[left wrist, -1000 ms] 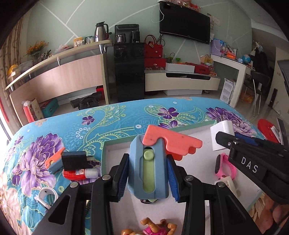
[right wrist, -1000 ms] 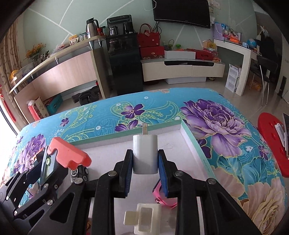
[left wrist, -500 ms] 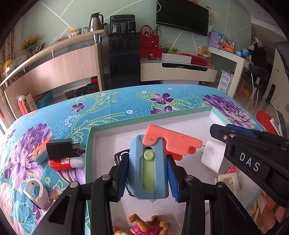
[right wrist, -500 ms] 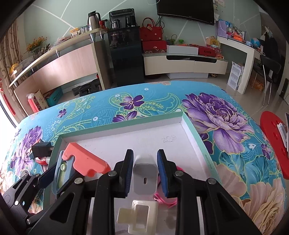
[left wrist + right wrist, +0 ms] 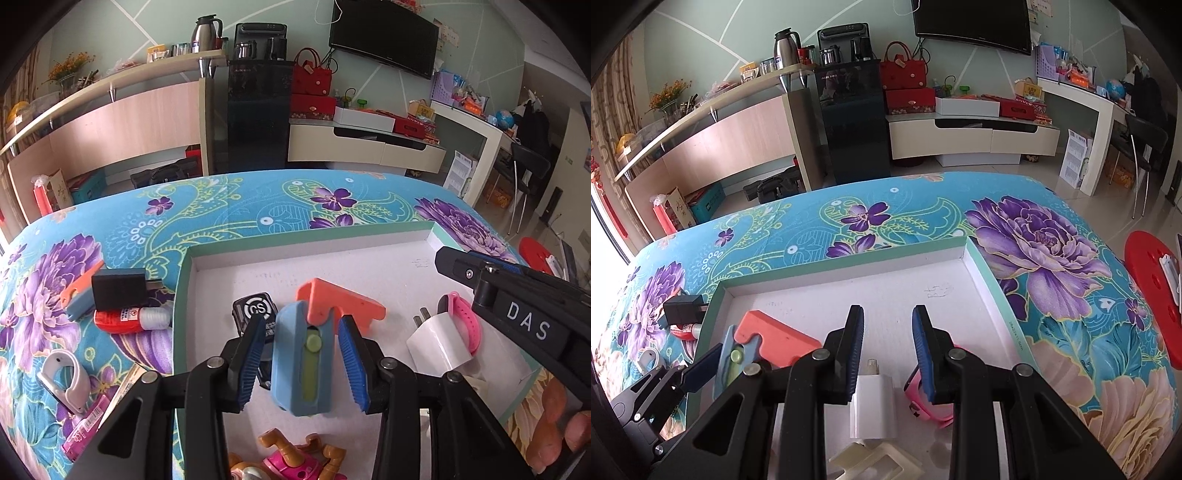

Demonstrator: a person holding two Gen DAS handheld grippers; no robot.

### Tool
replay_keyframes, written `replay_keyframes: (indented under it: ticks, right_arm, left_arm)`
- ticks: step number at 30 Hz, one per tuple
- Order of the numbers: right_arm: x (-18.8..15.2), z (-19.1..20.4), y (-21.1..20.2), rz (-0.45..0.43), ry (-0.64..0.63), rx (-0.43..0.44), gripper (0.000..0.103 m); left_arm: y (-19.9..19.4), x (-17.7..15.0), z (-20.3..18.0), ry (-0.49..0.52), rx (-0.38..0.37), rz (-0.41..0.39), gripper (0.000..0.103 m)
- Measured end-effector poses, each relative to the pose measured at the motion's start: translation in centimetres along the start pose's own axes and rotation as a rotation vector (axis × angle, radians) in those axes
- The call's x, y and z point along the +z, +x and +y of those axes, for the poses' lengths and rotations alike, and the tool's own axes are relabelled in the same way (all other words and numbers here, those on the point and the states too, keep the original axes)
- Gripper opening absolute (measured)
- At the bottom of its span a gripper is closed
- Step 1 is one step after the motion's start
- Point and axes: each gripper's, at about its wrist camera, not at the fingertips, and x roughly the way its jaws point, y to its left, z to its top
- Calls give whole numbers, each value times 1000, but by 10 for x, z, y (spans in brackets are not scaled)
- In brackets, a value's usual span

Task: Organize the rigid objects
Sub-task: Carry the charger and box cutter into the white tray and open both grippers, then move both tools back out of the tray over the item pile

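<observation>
While the box fills: two pieces have just gone in, by my reading, and both grippers sit over it.
Blue-and-orange clip (image 5: 306, 354): lies in the white box (image 5: 369, 266), between the left fingers and, as far as I can tell, touching neither.
Left gripper (image 5: 301, 360): fingers apart — nothing clamped.
White charger (image 5: 873, 406): rests on the box floor, just beside a pink wristband (image 5: 929, 410).
Right gripper (image 5: 888, 354): fingers apart above the charger, empty.
Also in the box: a black tag (image 5: 255, 310), a toy figure (image 5: 288, 458) at the near edge.
Outside, on the flowered tabletop (image 5: 221, 221): a black plug (image 5: 118, 286), a red bottle (image 5: 125, 317), a white cutter (image 5: 66, 376).
Step in hand: letting go.
Next move: probably lifting the left gripper clear — then reaching left for the loose things.
</observation>
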Motion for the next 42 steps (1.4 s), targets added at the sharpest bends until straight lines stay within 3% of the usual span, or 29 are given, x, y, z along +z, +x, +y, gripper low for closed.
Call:
replay_keyframes:
  ticks: [3,11,18,22,24,27,31,33,38,42]
  right_arm:
    - [1,-2,-3,-9,9,-1,28]
    - [4,-1,-8,-23,16,19,28]
    - [1,10,0,11,-19,30,28]
    - [0,16,3,20,-36,32,30]
    - [0,19,3,21,-38,35,44]
    - [0,22,4,27,-42,41,68]
    - [-1,26,6,30,-64,31,72]
    - [-1,28,7,34,-72,23,82]
    - [-2,30,11,43,-82,14,90]
    - [-3,31,14,54,-89,3,91]
  left_arm:
    - [-6,2,2,-2,16,-25,62]
    - [-20,8,23,-59,57,-78,71]
    - [-19,6,54,-153,126,-63,79]
    - [-21,5,69,-212,161,-68,96]
    - [-22,4,75,-228,178,-72,103]
    - [-22,4,80,-243,216,-73,103]
    - [-21,2,88,-271,253,-59,103]
    - [-21,1,92,-283,268,-55,103]
    - [-23,-2,103,-324,303,-62,103]
    - [-24,-3,111,-353,324,-65,103]
